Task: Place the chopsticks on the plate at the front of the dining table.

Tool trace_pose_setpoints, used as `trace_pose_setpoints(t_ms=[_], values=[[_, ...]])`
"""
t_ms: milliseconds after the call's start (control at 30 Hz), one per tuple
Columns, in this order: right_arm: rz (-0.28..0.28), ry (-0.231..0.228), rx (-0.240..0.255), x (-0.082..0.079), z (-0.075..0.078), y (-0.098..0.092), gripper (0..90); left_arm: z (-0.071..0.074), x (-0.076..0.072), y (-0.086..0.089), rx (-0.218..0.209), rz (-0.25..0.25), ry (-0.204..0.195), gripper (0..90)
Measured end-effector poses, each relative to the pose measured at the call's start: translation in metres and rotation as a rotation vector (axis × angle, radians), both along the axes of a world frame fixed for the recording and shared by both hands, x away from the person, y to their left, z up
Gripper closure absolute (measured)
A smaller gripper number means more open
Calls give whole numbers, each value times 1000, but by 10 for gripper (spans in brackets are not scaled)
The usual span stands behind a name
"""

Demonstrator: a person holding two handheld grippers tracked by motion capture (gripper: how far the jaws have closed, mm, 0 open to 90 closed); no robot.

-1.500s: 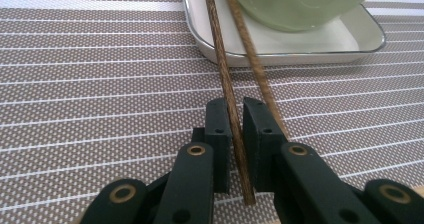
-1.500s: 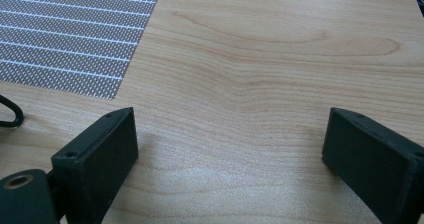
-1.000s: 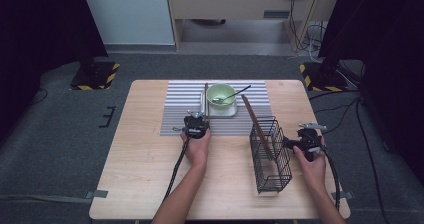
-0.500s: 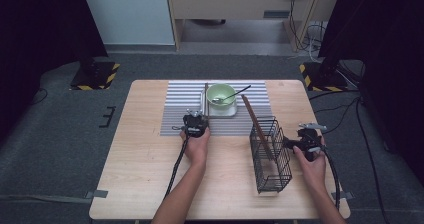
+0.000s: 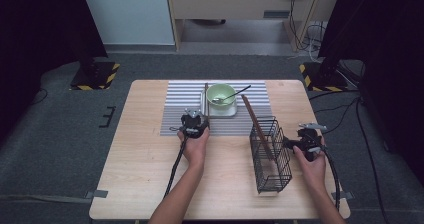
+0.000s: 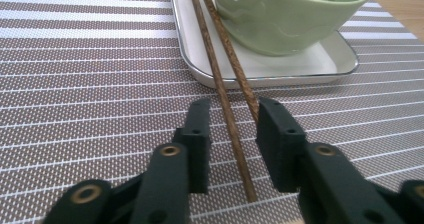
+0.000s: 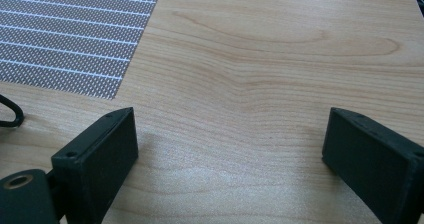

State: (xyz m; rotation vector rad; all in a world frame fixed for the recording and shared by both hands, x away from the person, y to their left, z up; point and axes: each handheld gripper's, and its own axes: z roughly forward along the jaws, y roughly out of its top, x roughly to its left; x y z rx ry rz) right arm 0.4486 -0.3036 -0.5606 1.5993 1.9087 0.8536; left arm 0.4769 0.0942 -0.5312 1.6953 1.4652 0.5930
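Meanwhile bowl (image 5: 221, 94) holds spoon (image 5: 231, 95); left gripper (image 6: 232, 129) fingers have just parted around chopsticks (image 6: 220, 74); right gripper (image 7: 227, 149) spread.

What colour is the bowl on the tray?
Pale green bowl, clearest in the left gripper view.

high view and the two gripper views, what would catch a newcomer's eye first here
The pale green bowl on its white tray stands out at the far middle of the table, on a striped mat. Just in front, the left gripper has just been opening its jaws around a pair of wooden chopsticks that lean on the tray's edge. To the right a black wire basket stands beside the open right gripper.
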Motion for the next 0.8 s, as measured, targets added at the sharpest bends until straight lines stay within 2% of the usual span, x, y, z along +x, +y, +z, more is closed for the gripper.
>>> trace_pose_setpoints(t_ms=[100, 167, 233, 367, 600, 800], values=[[0, 0, 0, 0, 0, 0, 77, 1, -1, -4, 29, -3, -4, 530], [0, 0, 0, 0, 0, 0, 77, 1, -1, -7, 30, -12, -5, 469], [0, 0, 0, 0, 0, 0, 77, -1, 0, -9, 39, -20, -1, 433], [-1, 1, 1, 0, 0, 0, 77, -5, 2, -13, 65, -33, 2, 422], [0, 0, 0, 0, 0, 0, 77, -9, 4, -14, 64, -48, 9, 508], [0, 0, 0, 0, 0, 0, 77, -10, 5, -13, 62, -69, 6, 619]])
